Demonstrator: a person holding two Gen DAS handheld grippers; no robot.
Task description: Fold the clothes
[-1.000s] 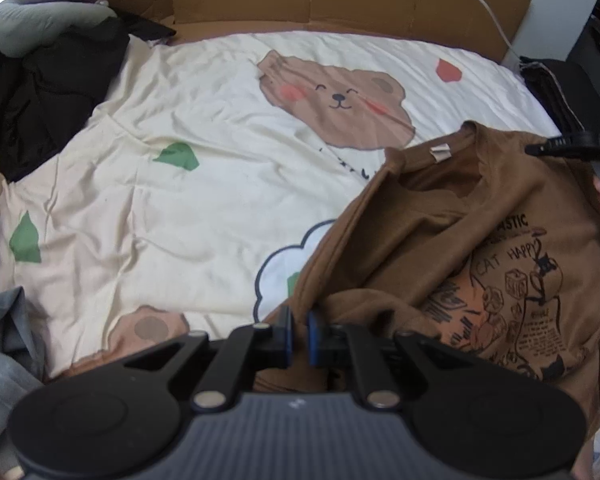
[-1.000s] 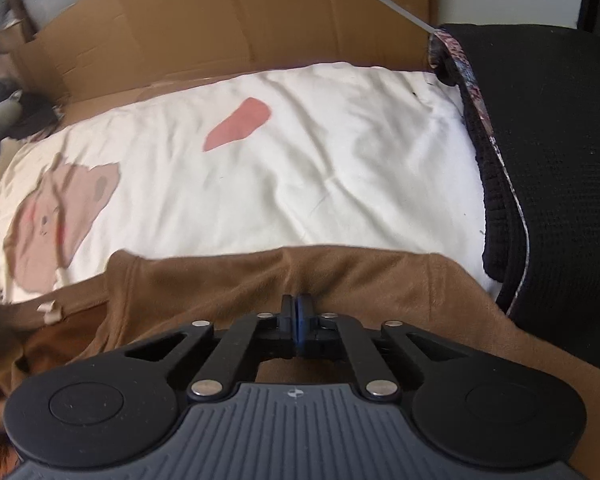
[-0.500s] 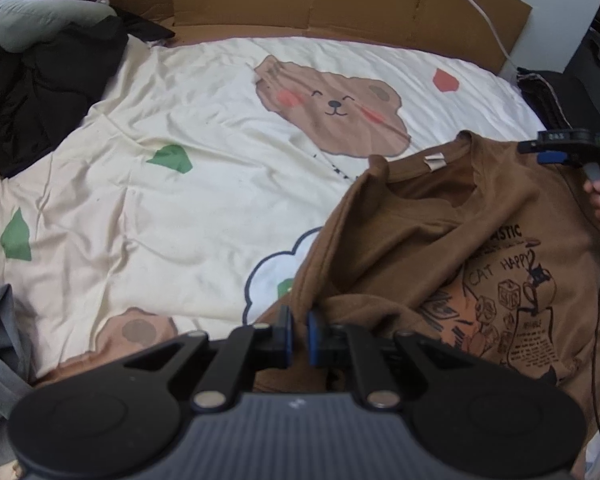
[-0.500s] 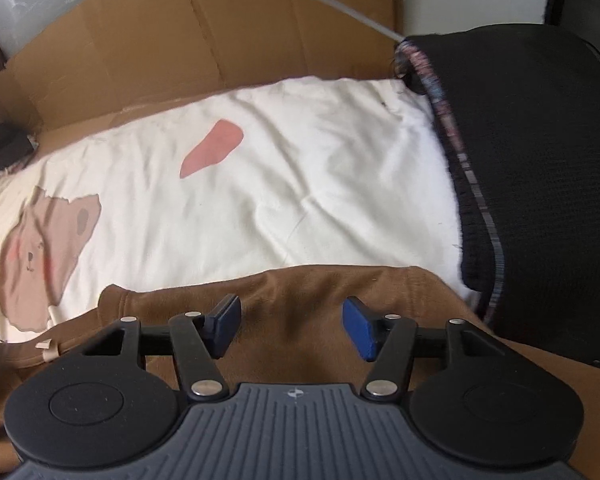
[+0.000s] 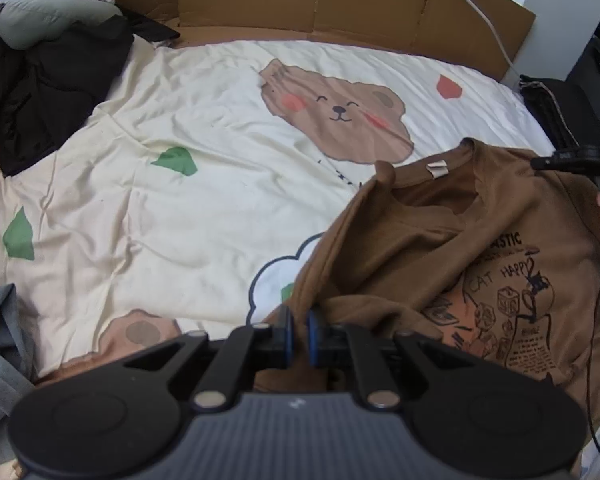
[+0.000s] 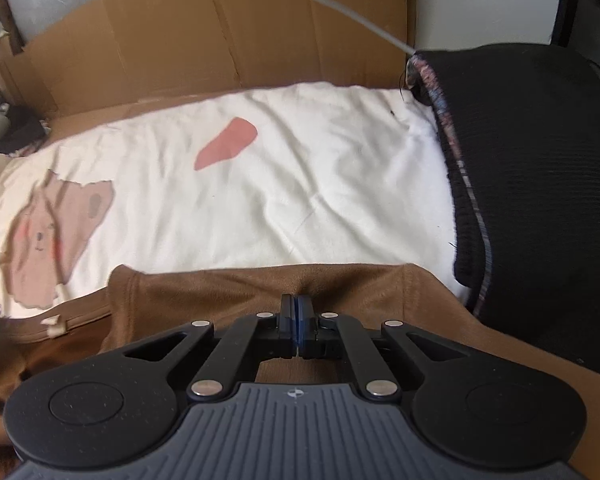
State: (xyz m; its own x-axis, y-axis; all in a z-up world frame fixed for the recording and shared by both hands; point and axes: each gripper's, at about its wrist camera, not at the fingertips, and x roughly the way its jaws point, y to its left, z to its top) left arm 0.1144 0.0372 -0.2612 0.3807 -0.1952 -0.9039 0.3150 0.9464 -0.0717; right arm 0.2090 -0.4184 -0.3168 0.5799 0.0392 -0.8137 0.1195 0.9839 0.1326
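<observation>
Reclosed after opening, the right gripper (image 6: 299, 320) pinches the brown T-shirt (image 5: 440, 232) beside the left gripper's (image 5: 300, 334) clamped fold, ready to spread it flat.

Left gripper (image 5: 299, 330) at bottom centre is pinching a fold of the brown printed t-shirt (image 5: 460, 248), which is lying lower right on the bear-print sheet (image 5: 180, 208). Right gripper (image 5: 572, 160) is showing at the right edge over the shirt's shoulder, jaw state unclear. Dark clothes (image 5: 48, 92) are sitting upper left.
</observation>
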